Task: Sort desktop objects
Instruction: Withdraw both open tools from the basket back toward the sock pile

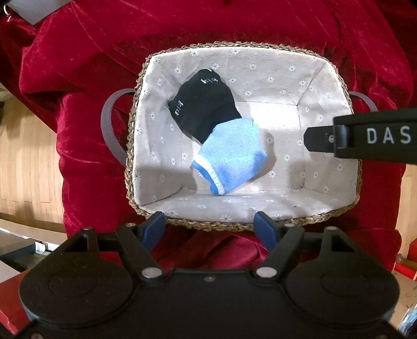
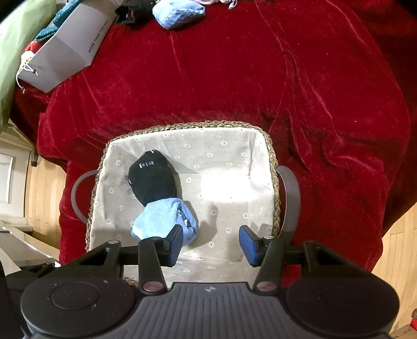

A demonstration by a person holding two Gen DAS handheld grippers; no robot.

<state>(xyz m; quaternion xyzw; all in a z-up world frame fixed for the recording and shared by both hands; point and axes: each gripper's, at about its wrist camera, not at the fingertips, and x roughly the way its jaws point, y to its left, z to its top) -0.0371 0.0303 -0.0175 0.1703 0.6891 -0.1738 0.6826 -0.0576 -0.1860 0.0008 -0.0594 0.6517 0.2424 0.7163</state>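
Below both sets of jaws sits the basket (image 1: 336, 78), black sock (image 1: 203, 107) and blue sock (image 1: 232, 159) inside. Right gripper (image 2: 211, 243) and left gripper (image 1: 212, 229) gape, empty. Probably lift straight out, clearing the rim, then fetch the next sock (image 2: 177, 11).

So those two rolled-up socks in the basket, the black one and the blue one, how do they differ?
The black sock is dark with small white markings near its cuff; the light blue sock is pale, with a white and darker blue edge. The black sock lies toward the basket's far left corner, the light blue sock nearer the middle. The light blue sock overlaps the black sock's end. Both are bundled and lie loose on the flowered lining.
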